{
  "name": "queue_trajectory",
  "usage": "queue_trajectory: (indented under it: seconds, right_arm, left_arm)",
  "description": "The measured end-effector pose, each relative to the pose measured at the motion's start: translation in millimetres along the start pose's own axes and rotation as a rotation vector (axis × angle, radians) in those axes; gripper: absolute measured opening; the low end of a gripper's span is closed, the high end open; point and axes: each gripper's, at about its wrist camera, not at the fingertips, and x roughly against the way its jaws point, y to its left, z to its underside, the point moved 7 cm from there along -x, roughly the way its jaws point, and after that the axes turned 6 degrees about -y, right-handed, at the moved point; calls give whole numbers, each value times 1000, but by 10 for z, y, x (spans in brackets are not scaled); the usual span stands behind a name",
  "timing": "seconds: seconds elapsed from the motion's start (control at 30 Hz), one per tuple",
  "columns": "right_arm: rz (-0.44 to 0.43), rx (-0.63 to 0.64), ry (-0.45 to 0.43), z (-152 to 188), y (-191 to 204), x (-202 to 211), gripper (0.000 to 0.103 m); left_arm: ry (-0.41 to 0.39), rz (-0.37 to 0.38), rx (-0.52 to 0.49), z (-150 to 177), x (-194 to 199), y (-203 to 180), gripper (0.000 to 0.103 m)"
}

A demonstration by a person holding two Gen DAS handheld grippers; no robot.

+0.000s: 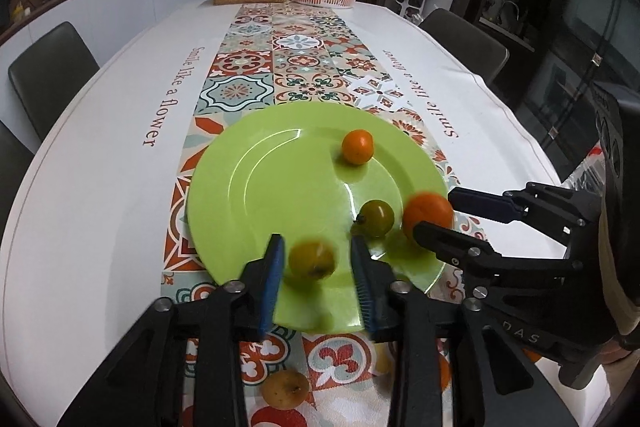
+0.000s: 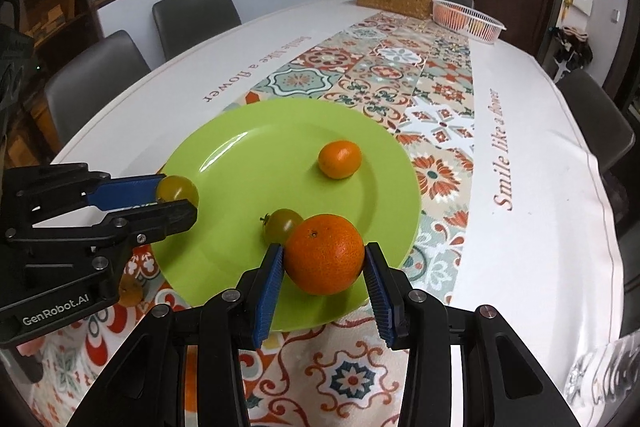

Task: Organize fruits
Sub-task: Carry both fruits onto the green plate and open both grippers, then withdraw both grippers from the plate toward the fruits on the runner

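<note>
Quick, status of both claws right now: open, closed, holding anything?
Left claw: open, a yellow-green fruit loose between its pads over the green plate.
Right claw: closed on the large orange.

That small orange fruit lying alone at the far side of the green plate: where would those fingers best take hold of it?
Probably across the middle of the small oval orange fruit, coming down from above with one finger on each long side. It lies lengthwise on the flat green plate, with clear plate all round, so nothing blocks either side.
</note>
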Motion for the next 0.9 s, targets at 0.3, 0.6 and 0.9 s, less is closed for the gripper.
queue_trajectory:
  seconds: [0.3, 0.6, 0.9]
  right_arm:
    - [34, -5, -73, -19, 0, 365, 47]
    - [60, -22, -162, -45, 12, 896, 55]
    - [79, -4, -228, 25, 118, 1382, 63]
  left_arm:
    - [-54, -56, -20, -5, 391, -57, 42]
    - [-145, -91, -63, -18, 973, -247, 53]
    - [-193, -104, -62, 104, 1413, -407, 62]
